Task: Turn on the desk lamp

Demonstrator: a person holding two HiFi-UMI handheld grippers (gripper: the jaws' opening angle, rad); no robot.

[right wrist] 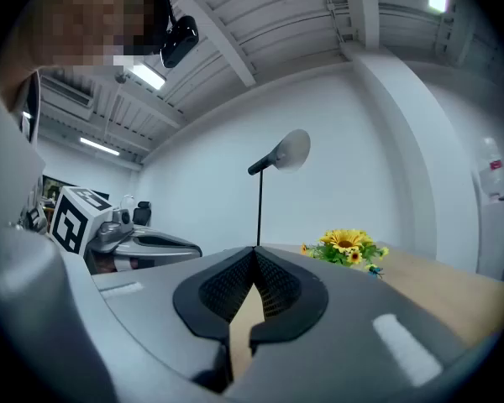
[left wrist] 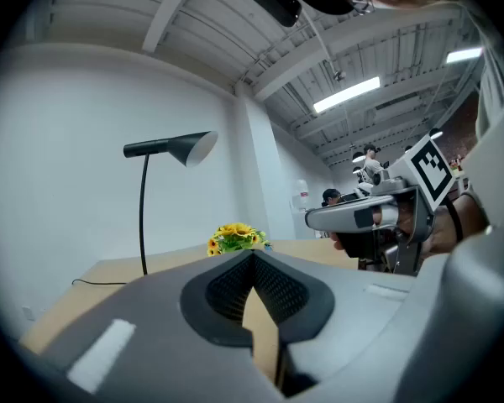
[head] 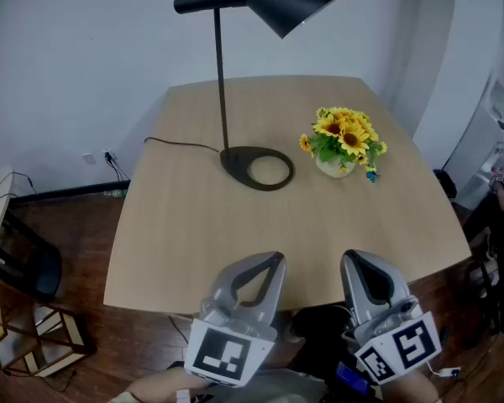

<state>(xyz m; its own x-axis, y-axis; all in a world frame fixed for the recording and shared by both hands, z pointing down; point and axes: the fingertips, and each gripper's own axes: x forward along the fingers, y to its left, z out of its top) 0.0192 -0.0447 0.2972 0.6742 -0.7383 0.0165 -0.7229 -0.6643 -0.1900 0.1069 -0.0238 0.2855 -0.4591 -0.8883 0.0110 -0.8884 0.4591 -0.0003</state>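
A black desk lamp [head: 224, 82] stands on the wooden table [head: 185, 233], with a ring-shaped base [head: 259, 168], a thin pole and an unlit cone shade [head: 290, 5]. Its cord [head: 178, 144] trails to the left edge. Both grippers hover at the table's near edge, well short of the lamp: my left gripper [head: 273, 263] and my right gripper [head: 353, 261], each with jaws closed together and holding nothing. The lamp [left wrist: 164, 149] appears far off in the left gripper view, and likewise the lamp [right wrist: 277, 155] in the right gripper view.
A small pot of yellow sunflowers [head: 343, 141] sits right of the lamp base. A white wall stands behind the table. Dark chairs and a shelf [head: 17, 309] stand on the wooden floor at left. People and equipment occupy the right edge [head: 496, 191].
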